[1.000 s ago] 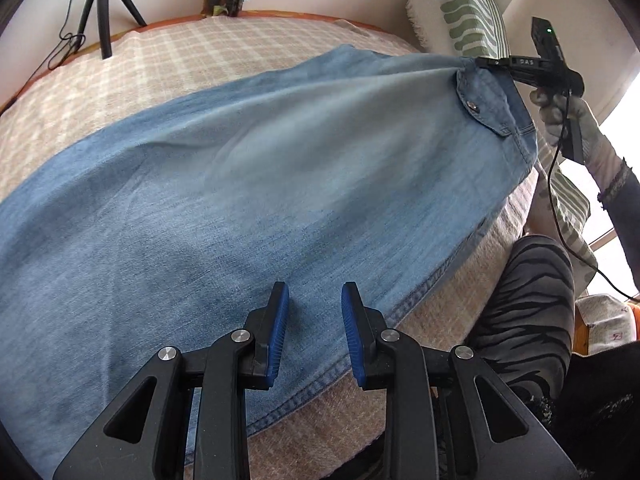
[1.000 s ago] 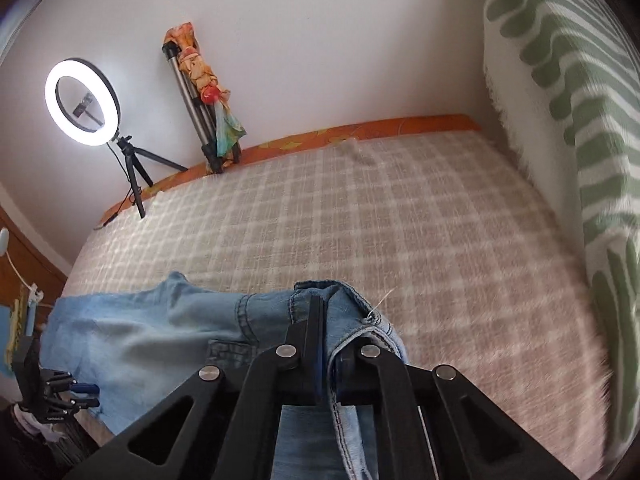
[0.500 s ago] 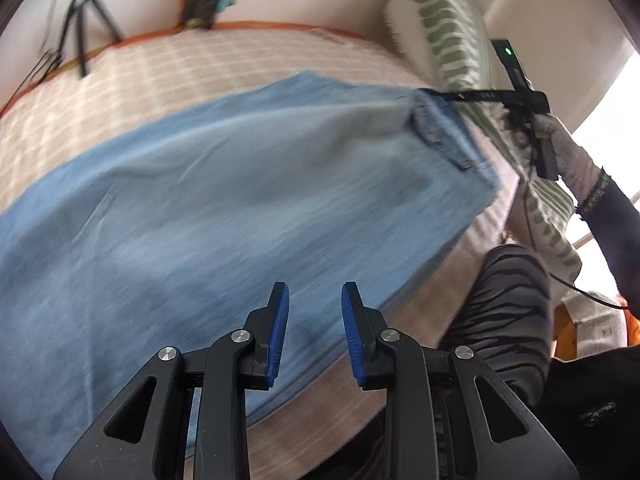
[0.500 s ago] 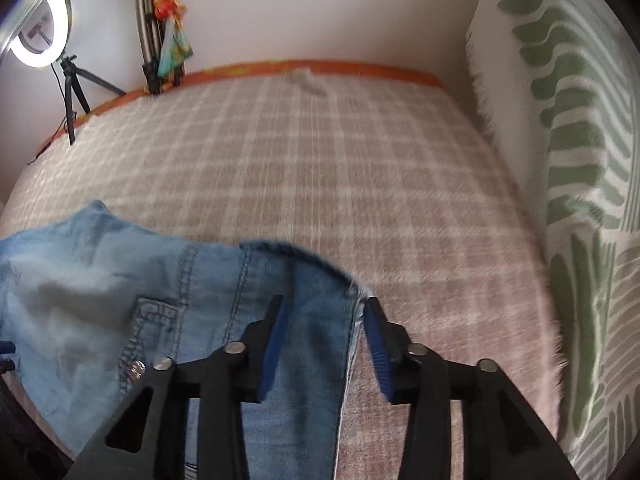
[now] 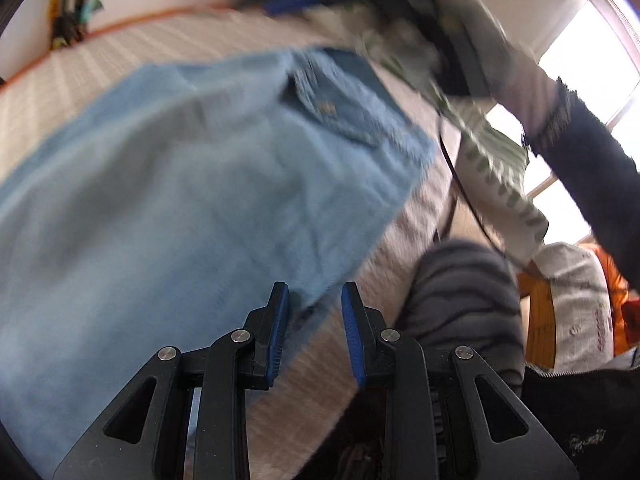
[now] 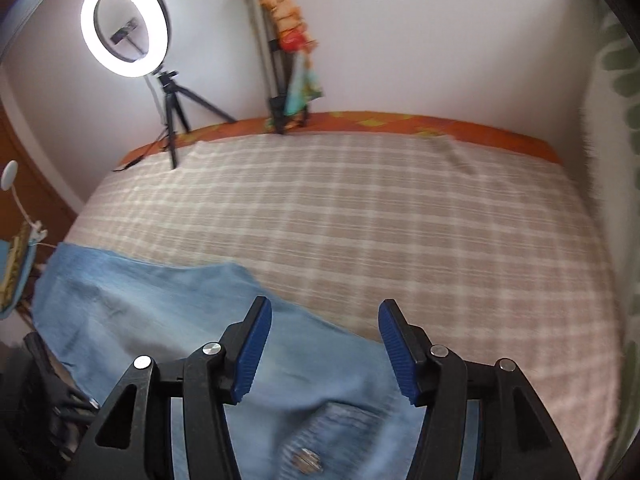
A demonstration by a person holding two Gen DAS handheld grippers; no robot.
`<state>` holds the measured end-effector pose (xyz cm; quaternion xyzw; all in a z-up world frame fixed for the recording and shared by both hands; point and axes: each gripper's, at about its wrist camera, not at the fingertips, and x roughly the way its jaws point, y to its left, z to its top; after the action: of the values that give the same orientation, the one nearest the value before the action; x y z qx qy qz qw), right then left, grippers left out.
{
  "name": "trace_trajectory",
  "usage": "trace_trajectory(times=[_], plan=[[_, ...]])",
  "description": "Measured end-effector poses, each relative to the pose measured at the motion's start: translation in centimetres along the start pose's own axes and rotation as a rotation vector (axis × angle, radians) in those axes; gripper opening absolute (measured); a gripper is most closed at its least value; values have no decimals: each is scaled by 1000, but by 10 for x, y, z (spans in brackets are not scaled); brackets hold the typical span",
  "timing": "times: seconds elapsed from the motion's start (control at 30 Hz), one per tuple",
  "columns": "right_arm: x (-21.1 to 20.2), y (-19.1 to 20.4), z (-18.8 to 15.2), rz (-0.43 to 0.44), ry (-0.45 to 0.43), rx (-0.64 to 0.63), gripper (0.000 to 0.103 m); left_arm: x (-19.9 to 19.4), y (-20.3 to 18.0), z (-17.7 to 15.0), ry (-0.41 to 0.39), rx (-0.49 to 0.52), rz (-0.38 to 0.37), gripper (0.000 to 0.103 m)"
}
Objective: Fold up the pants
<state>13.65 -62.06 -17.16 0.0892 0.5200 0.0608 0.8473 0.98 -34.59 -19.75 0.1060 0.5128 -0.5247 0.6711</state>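
Denim pants [image 5: 192, 184] lie flat on bed [image 6: 400, 216], waist end near right claw [image 6: 326, 344]. Both claws released, empty; left claw [image 5: 314, 312] above near hem edge. Step: between folds. Next: regrip edges, carry across.

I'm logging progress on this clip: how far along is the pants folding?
Done: the jeans lie flat on the checked bedspread, seemingly doubled leg over leg, back pocket up. In hand: nothing; the right gripper is wide open above the waist, and the left gripper is open near the edge. Left: the crosswise folds.
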Motion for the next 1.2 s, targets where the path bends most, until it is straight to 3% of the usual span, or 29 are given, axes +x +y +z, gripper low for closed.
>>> trace_trajectory(times=[0.1,0.23,0.4,0.43,0.47,0.5,0.57,0.7,0.83,1.03,1.13,1.2], plan=[[29,10,10,58,47,2,58,-4,-5,-5,-26,33,12,26],[67,22,20,95,96,-12,62,-5,3,-4,-28,-30,-22,26],[94,26,22,128,154,-9,61,-6,-1,-7,-40,-7,0,26],[97,27,21,148,165,-1,51,-4,-2,-5,-40,-9,-1,26],[97,29,20,176,177,3,27,-4,-1,-5,-40,-13,-5,26],[97,33,19,177,183,-2,19,-5,0,-6,-41,-14,-8,26],[91,49,17,117,161,-74,7,-4,0,-6,-43,-13,-9,26],[74,60,22,-7,72,-151,0,-3,-2,-7,-51,-5,-2,26],[84,50,30,-94,95,-119,0,-3,-3,-7,-48,-9,8,26],[63,38,33,-110,54,-57,6,-24,-1,-15,-71,-46,53,29],[43,41,33,-105,10,-37,33,-43,3,-20,-107,-64,75,31],[28,49,32,-117,-9,-48,35,-63,7,-25,-145,-85,109,44]])
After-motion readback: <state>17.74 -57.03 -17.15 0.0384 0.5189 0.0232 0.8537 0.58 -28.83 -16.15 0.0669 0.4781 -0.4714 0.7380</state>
